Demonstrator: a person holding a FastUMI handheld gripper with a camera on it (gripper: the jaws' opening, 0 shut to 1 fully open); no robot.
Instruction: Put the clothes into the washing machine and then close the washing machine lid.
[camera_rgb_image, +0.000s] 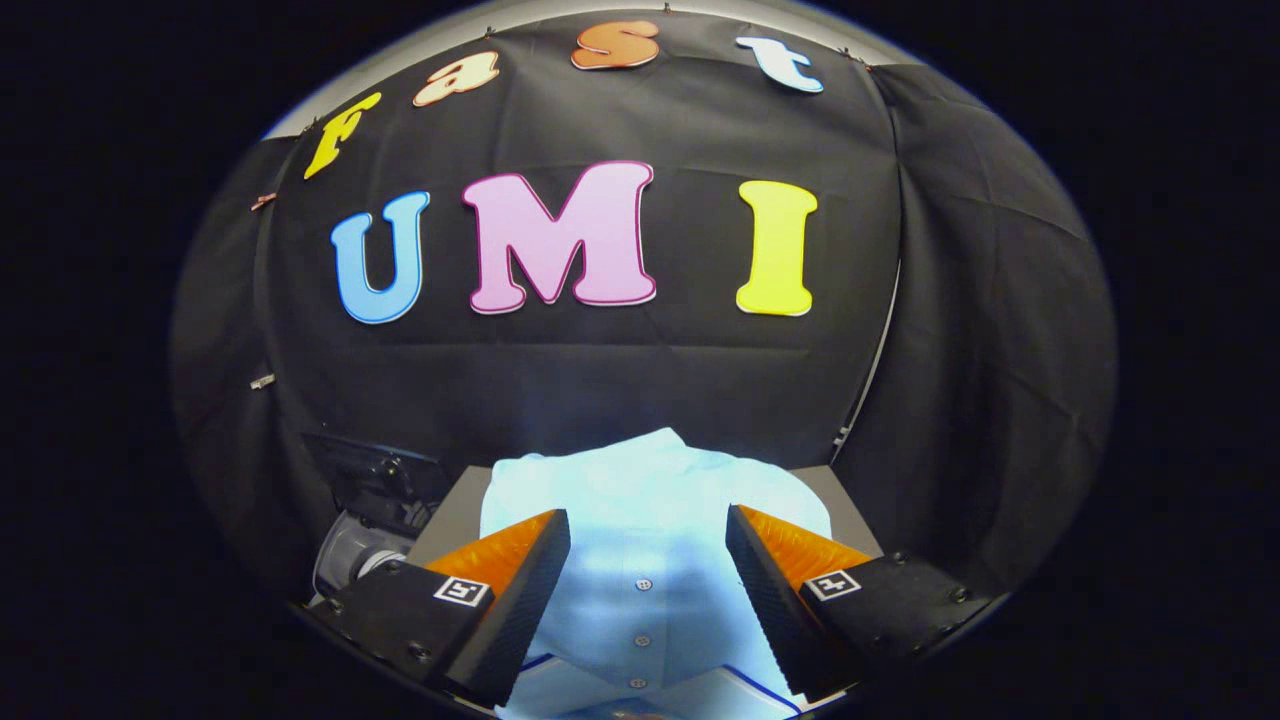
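Farthest left, beyond my left finger, sits the washing machine (365, 545), a grey rounded body with a dark part (375, 470) standing up above it against the black cloth wall (600, 390); whether that dark part is the lid I cannot tell for sure. Next to it, a grey table (455, 505) carries the shirt (650, 500), a pale blue buttoned garment lying in a folded heap, its far edge humped up toward the wall. A row of small buttons (641, 584) runs down the placket, straight along the gap between my fingers. My gripper (648, 590) is spread wide and grips nothing: both fingers (515, 590) hang over the near part of the shirt, one on each side of the button row, and I cannot tell whether their tips touch the cloth. On the right, a strip of the grey table shows past the shirt, beyond my right finger, and then the black cloth wall folds around the corner.
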